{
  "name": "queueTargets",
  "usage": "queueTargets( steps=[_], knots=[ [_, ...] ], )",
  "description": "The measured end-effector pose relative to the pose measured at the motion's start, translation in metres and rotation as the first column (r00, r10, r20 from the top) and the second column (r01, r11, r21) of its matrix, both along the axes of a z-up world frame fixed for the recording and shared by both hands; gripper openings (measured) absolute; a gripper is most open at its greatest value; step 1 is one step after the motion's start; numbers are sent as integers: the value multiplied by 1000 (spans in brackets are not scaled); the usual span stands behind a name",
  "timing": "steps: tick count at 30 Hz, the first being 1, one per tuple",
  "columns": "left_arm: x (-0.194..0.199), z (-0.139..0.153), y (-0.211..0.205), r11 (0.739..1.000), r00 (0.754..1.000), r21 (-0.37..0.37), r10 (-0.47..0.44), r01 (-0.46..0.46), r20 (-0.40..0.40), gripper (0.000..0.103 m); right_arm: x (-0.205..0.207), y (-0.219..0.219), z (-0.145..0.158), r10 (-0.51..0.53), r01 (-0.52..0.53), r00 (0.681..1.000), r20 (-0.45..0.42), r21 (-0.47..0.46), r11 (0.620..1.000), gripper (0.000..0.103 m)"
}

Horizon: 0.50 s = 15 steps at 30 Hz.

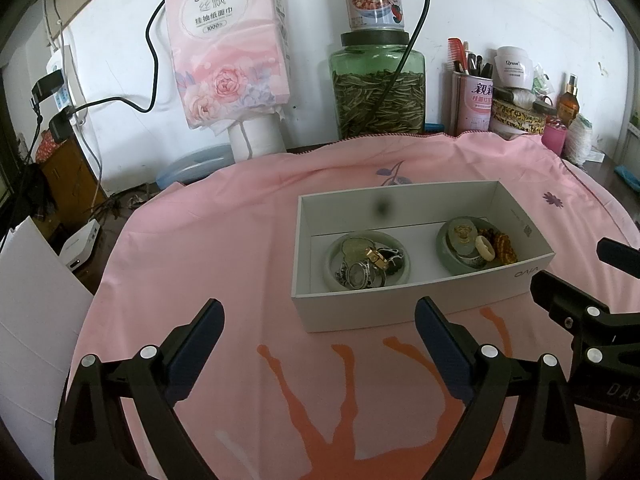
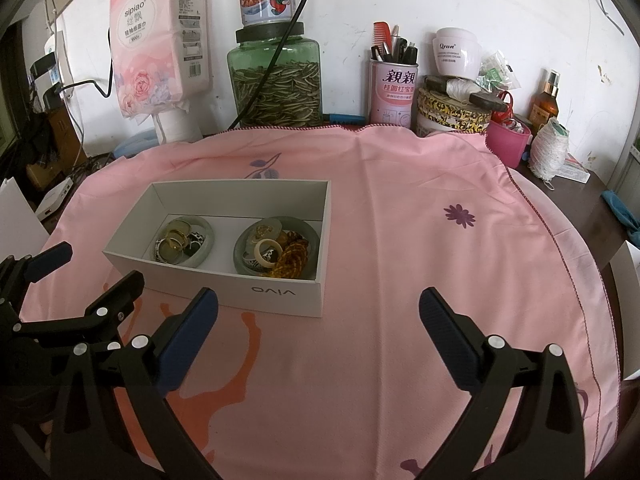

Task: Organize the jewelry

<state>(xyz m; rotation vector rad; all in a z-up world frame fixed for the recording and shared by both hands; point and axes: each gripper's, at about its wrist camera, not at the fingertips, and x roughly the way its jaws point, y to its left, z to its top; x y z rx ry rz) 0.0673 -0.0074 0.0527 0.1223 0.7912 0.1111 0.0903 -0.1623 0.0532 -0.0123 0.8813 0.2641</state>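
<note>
Bright, even daylight, soft and slightly washed out on the white wall [image 1: 500, 8]. Only faint shadows inside the white box [image 2: 280, 292]. Strong fisheye bending and dark vignette at the corners. Blurry dark smudge on the box's far wall in the left view.

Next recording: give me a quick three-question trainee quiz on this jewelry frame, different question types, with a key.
1. True or false: the white box sits on the pink cloth with no lid on.
2. How many green bangles lie in the box?
3. The braided orange cord lies by: A) the bangle nearer the left gripper; B) the bangle nearer the right gripper; C) the cloth.

Key: 1 true. 2 two. 3 B. Both grippers' jaws are open and empty.
</note>
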Motion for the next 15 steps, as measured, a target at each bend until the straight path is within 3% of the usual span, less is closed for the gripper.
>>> queueTargets(
  steps=[15],
  knots=[
    [-1,2,1,1000,1000,12,6,-6,11,94,0,0,1,0,0,1000,0,7,1000,96]
  ],
)
